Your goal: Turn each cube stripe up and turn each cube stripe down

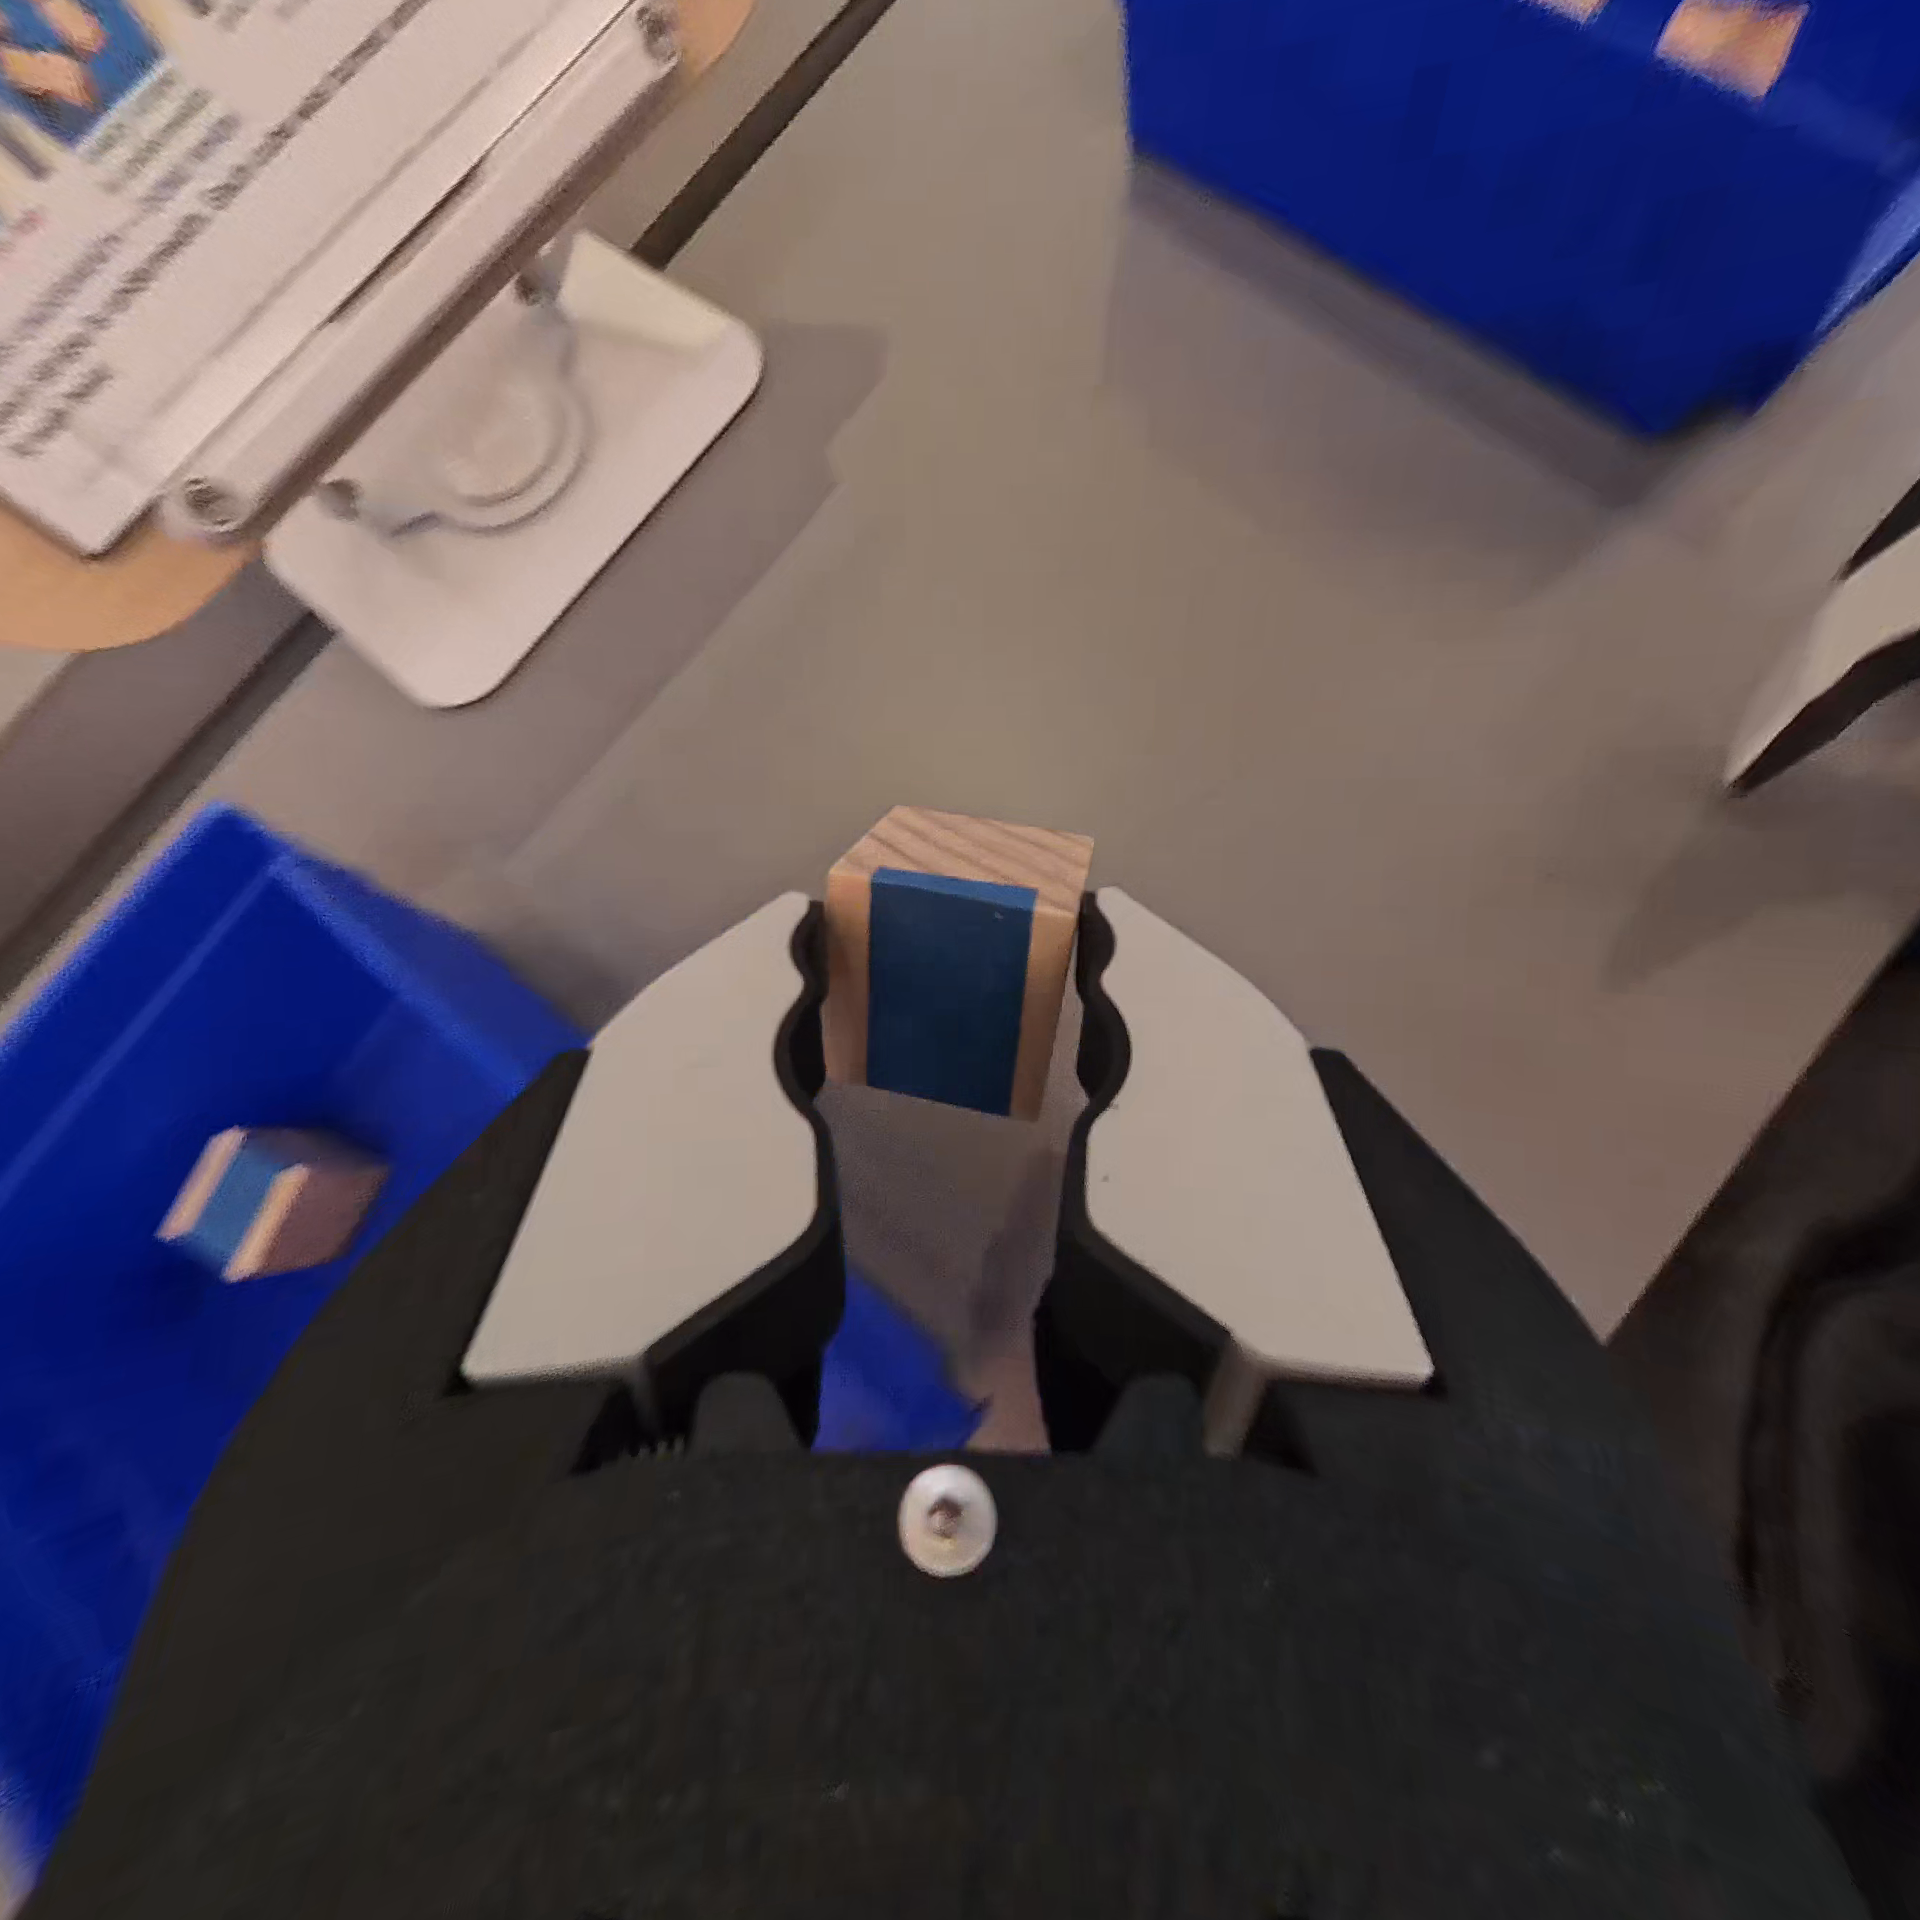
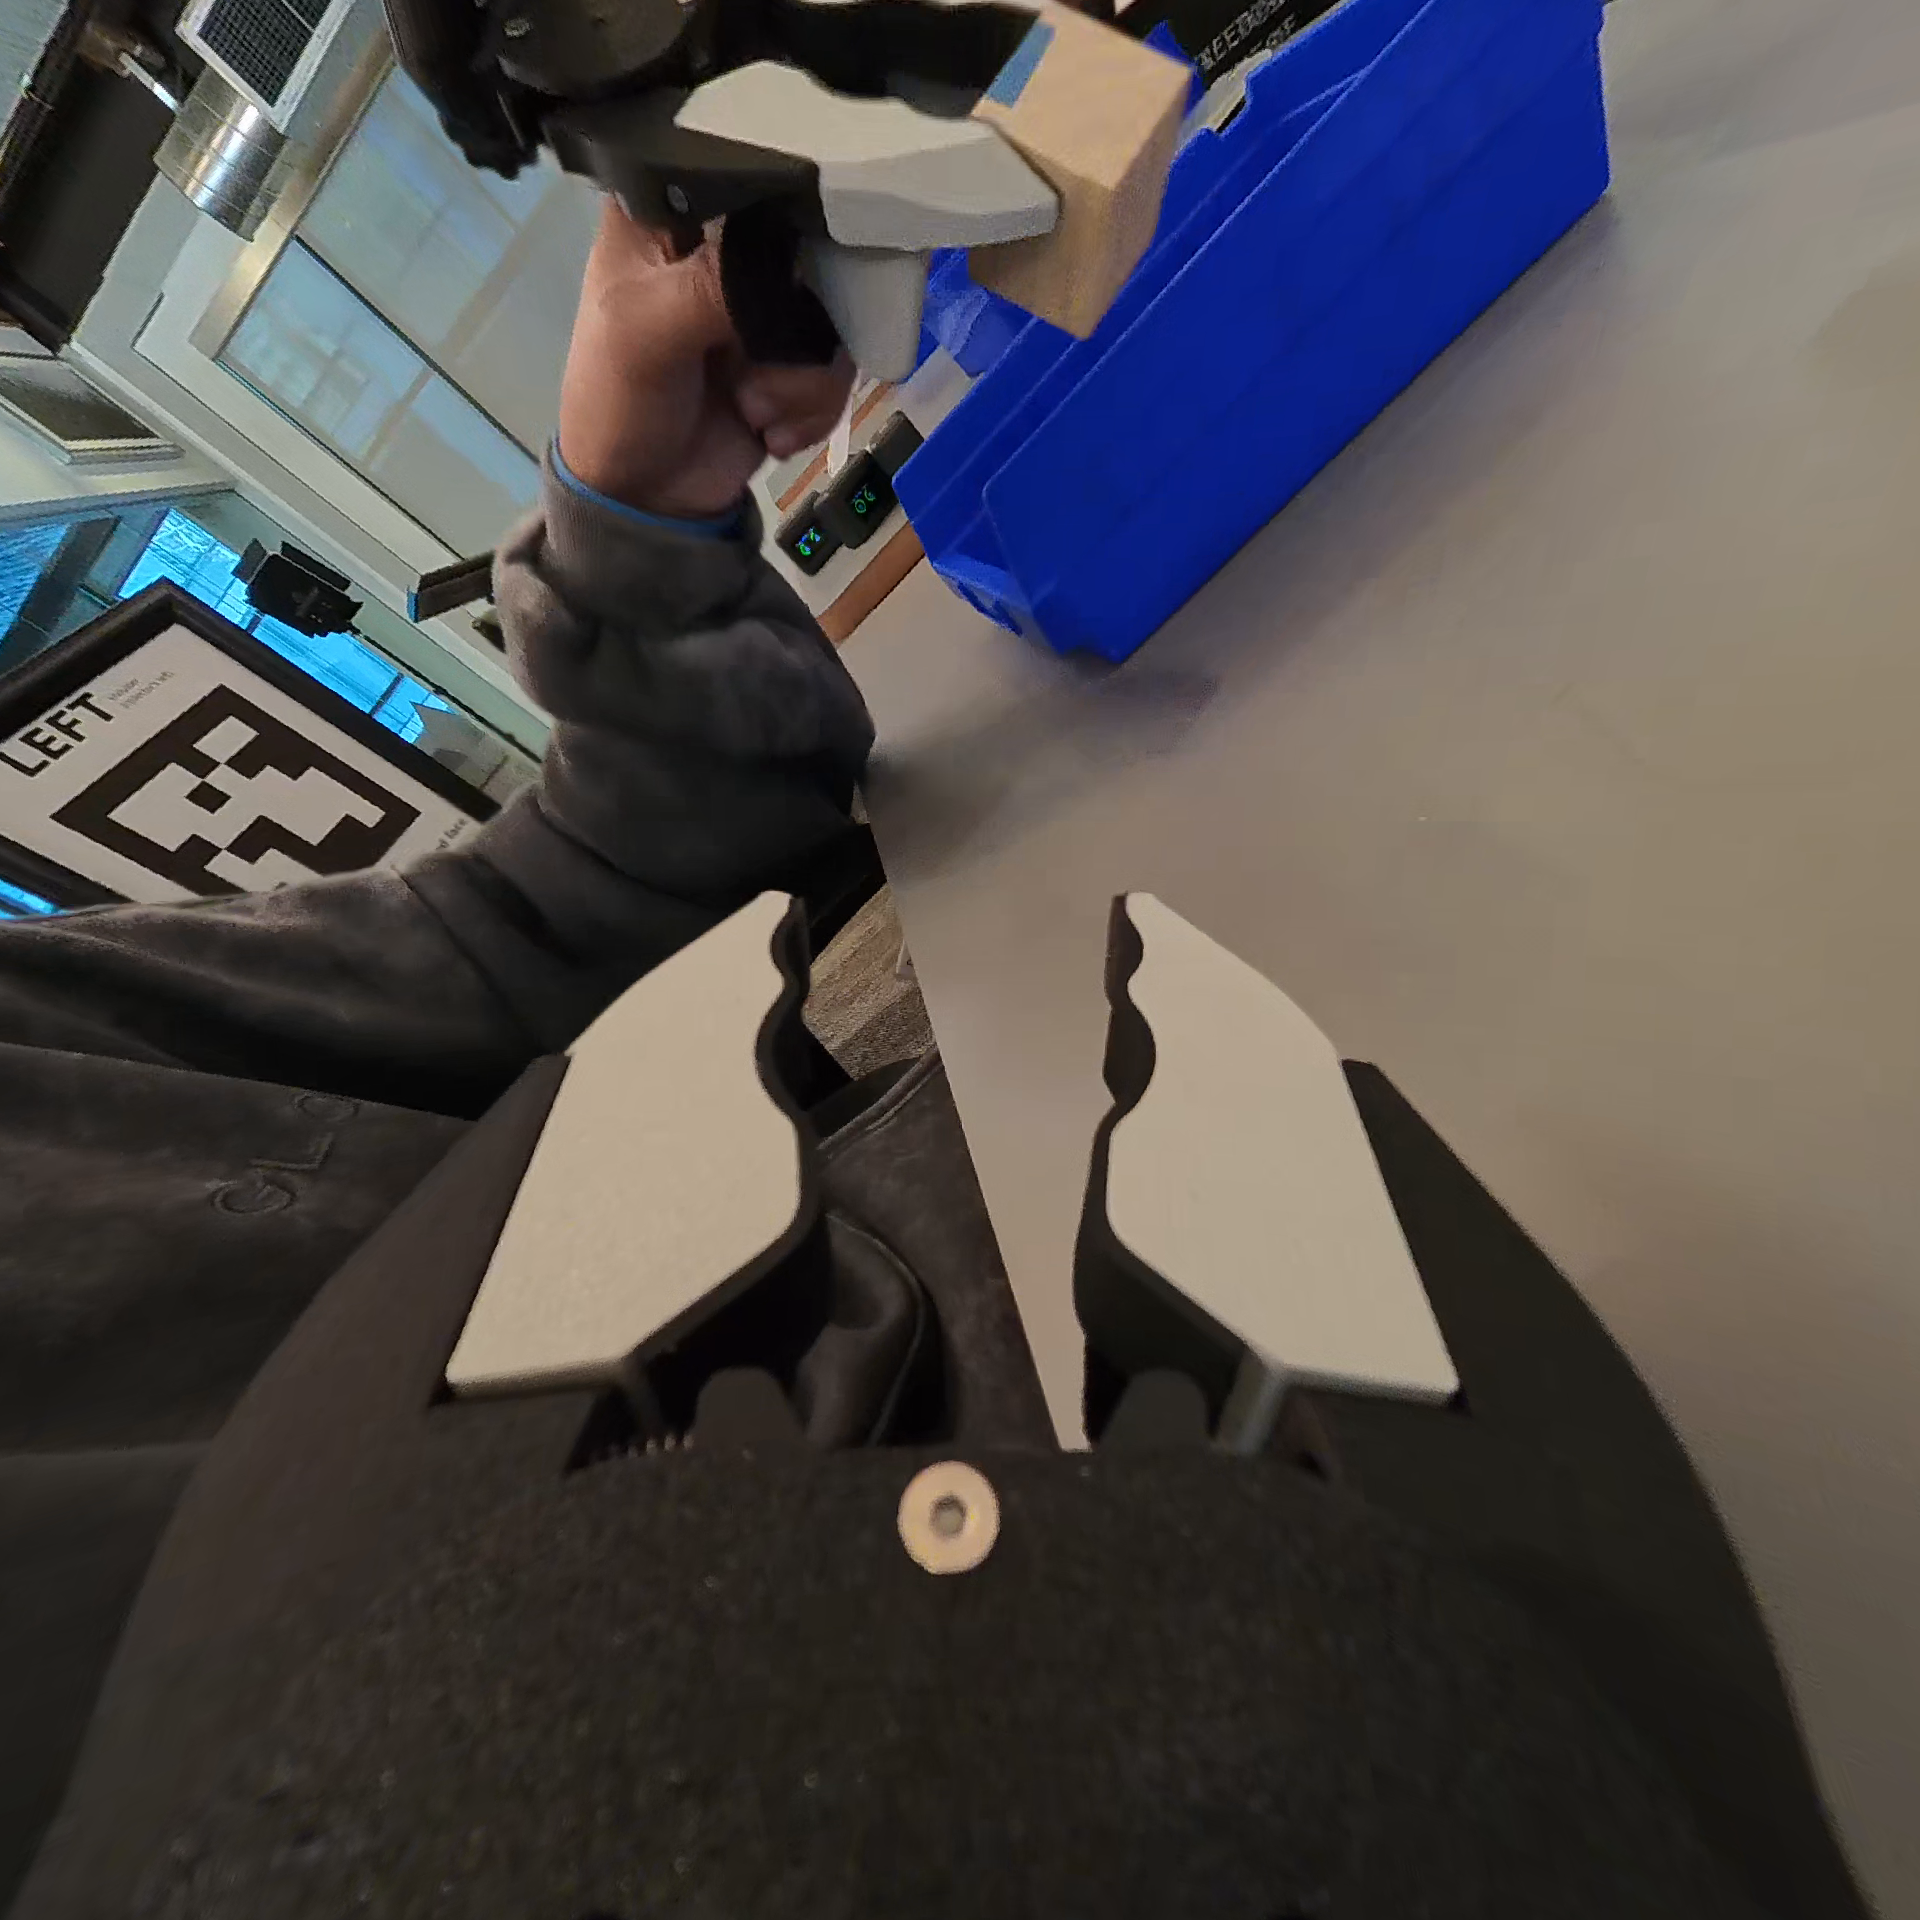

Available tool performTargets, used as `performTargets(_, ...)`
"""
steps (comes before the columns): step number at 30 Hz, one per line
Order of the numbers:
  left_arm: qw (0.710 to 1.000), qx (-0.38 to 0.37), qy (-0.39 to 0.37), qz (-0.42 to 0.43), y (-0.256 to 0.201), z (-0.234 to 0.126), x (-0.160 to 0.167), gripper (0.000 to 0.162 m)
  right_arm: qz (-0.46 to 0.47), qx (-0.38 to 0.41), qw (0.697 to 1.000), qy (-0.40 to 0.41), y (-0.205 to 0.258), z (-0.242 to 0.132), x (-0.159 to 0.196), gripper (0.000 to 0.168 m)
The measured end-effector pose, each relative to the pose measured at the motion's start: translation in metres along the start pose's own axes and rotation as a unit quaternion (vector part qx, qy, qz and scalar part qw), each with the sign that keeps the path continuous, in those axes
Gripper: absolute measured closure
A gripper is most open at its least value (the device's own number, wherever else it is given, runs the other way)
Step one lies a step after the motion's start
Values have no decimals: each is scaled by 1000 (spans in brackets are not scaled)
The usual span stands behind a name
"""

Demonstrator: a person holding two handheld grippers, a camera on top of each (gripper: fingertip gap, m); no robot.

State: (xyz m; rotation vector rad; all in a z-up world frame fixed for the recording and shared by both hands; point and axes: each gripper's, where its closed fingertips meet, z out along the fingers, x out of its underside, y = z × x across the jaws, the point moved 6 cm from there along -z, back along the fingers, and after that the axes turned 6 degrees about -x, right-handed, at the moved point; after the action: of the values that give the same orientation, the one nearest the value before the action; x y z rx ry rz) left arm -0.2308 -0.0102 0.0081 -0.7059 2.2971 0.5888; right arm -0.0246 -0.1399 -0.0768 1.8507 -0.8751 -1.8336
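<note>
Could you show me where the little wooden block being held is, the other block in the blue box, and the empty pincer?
held cube (image 1: 951, 987), left wrist view, blue stripe.
cube in bin (image 1: 255, 1205), left wrist view, striped face.
right gripper (image 2: 951, 925), right wrist view, between fingertips.

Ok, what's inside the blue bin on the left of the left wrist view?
One wooden cube with a blue stripe lies in the blue bin. The left gripper covers the bin's near part, so more cubes there can't be ruled out.

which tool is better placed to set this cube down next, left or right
Left, likely. The left tool is already shut on the wooden cube, above the table. The right tool is open, empty and off to the side.
</note>
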Motion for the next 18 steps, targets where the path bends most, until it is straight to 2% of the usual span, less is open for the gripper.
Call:
performTargets(3,986,120,-64,-101,-25,14,-20,117,10,-5,1000,-2,1,2,-3,114)
performTargets(5,948,210,-121,-205,-24,18,-31,117,21,-17,1000,-9,4,3,-9,113)
performTargets(6,920,260,-143,-257,-22,19,-34,117,29,-24,999,-13,5,4,-14,112)
performTargets(9,800,425,-199,-373,-18,16,-39,118,52,-46,997,-41,9,7,-38,107)
performTargets(11,737,498,-199,-412,-20,16,-39,118,67,-47,993,-82,8,10,-61,89)
performTargets(12,717,517,-203,-421,-21,15,-39,117,75,-50,990,-111,6,12,-74,84)
performTargets(13,714,518,-203,-425,-23,17,-38,117,85,-58,986,-130,5,16,-86,83)
performTargets(16,729,507,-192,-418,-31,23,-37,117,112,-76,982,-131,0,39,-110,75)
performTargets(18,736,498,-186,-420,-34,25,-36,117,98,-48,987,-114,-7,54,-116,73)
